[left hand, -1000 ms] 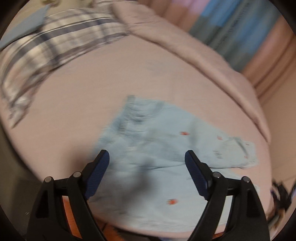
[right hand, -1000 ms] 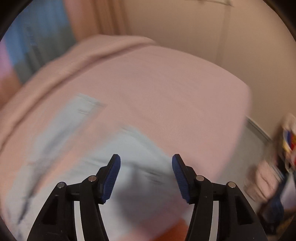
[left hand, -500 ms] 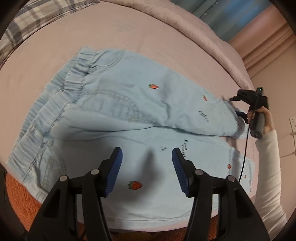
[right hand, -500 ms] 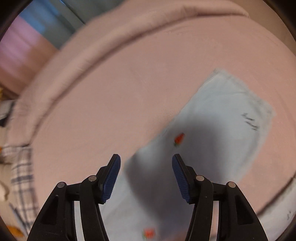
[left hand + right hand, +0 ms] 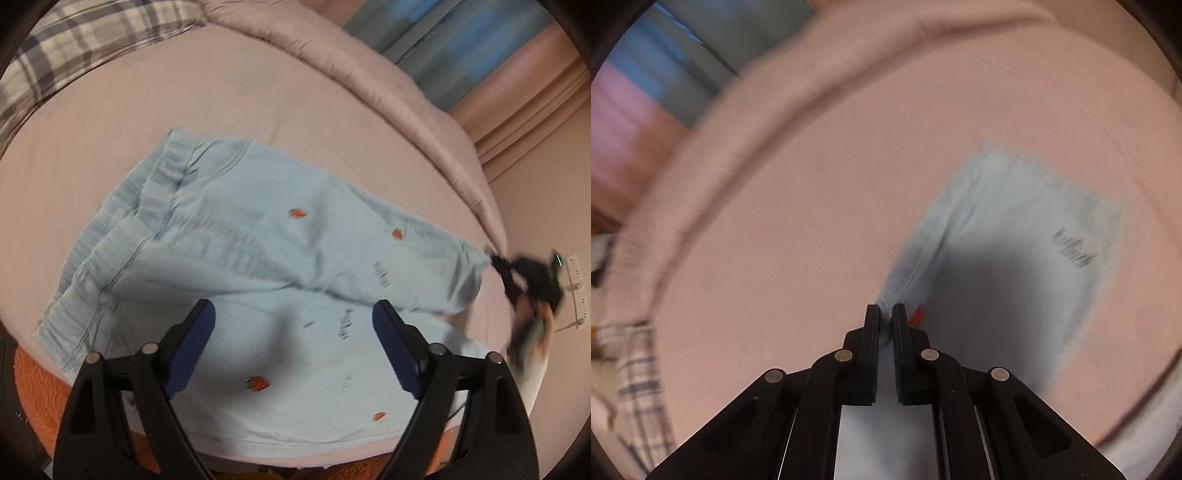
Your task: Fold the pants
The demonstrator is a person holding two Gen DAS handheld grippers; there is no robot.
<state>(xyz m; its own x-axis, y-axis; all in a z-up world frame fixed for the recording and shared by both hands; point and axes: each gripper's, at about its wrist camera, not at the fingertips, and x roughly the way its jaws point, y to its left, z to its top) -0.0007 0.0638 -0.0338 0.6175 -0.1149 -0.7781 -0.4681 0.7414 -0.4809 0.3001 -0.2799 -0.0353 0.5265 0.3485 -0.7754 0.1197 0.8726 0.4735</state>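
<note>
Pants (image 5: pixel 266 280): flat on bed (image 5: pixel 147 110). Right tongs (image 5: pixel 885 317) just closed, pinching the far leg's edge, seemingly near its hem. Left tongs (image 5: pixel 291 354) just widened, empty, above near leg. Advice: lift evenly, align legs.

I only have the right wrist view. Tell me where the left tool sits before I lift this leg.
Observer: The left tool hovers over the near leg of the pants. Its jaws have just opened wider and grip nothing.
Operator: Now give me the waistband.
Observer: The elastic waistband lies at the left end, opposite your right tool, which has just closed on the fabric.
Operator: Report how the legs lie.
Observer: The far leg runs at an angle and overlaps the near leg.
</note>
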